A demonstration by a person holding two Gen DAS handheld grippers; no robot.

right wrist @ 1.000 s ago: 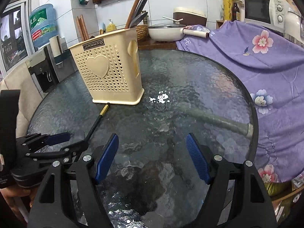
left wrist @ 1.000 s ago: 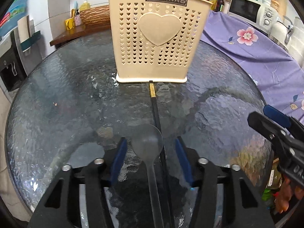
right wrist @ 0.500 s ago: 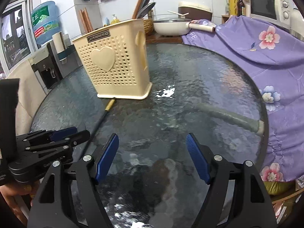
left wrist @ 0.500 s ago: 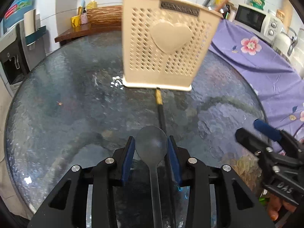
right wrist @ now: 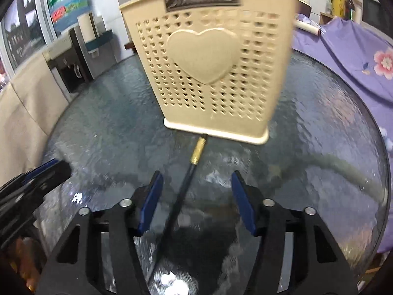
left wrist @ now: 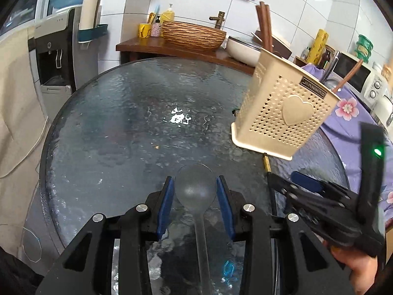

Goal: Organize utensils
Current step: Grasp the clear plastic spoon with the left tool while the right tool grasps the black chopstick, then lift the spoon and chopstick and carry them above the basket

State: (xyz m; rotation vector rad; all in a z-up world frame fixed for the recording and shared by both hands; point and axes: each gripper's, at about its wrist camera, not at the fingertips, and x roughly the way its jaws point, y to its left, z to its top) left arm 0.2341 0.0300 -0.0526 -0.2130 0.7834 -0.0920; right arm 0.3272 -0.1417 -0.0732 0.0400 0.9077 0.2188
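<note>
spoon | handle end cut off | chopstick near end hidden

Round glass table bears utensil holder, apparently one chopstick.

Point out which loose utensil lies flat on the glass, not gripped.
The black chopstick with the gold end, between the open right claw; the translucent spoon is clamped.

A home kitchen. Behind the round glass table stand tiled walls, a water dispenser, a wooden counter with a woven basin and tap, a pan, and a microwave to its right.
</note>
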